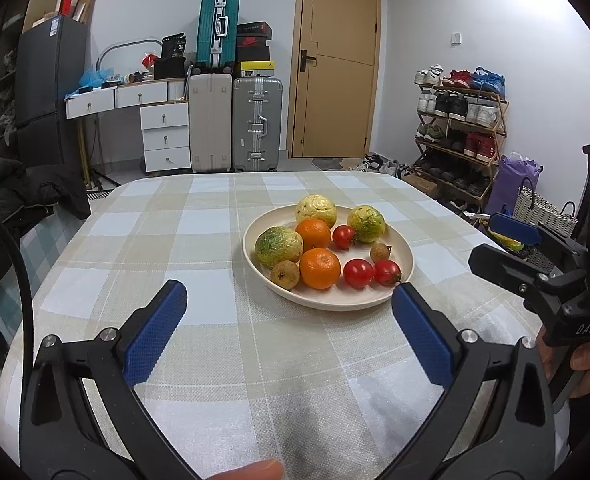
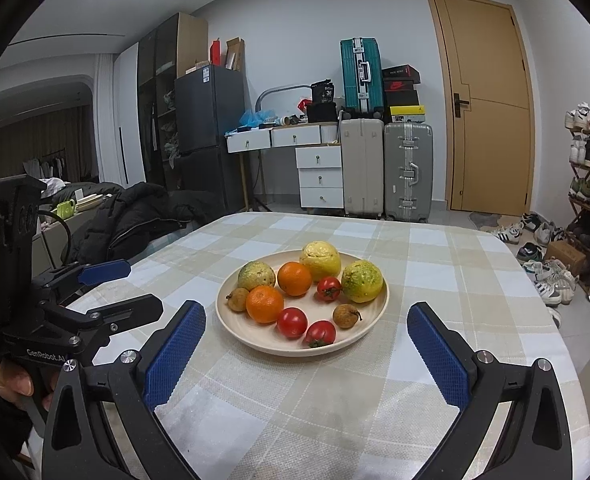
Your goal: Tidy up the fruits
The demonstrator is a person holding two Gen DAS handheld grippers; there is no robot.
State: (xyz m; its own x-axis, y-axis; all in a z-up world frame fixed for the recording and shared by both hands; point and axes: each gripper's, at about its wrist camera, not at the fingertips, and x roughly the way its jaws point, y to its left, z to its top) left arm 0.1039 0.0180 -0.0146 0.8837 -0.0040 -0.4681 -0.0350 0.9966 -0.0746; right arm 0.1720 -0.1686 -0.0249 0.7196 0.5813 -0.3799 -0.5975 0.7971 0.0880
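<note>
a round cream plate (image 2: 369, 330) near the middle of the checked-cloth counter (image 2: 435, 264) holds every fruit: oranges (image 2: 264, 304), red tomatoes (image 2: 292, 322), yellow-green guavas (image 2: 362, 281), small brown fruits (image 2: 346, 315). both tongs, left (image 1: 289, 296) and right (image 2: 306, 318), hover spread apart, empty. sorted or awaiting sorting: unclear.

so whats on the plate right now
The plate holds three yellow-green fruits, two oranges, three tomatoes and two small brown fruits. Anything beneath them is hidden.
</note>
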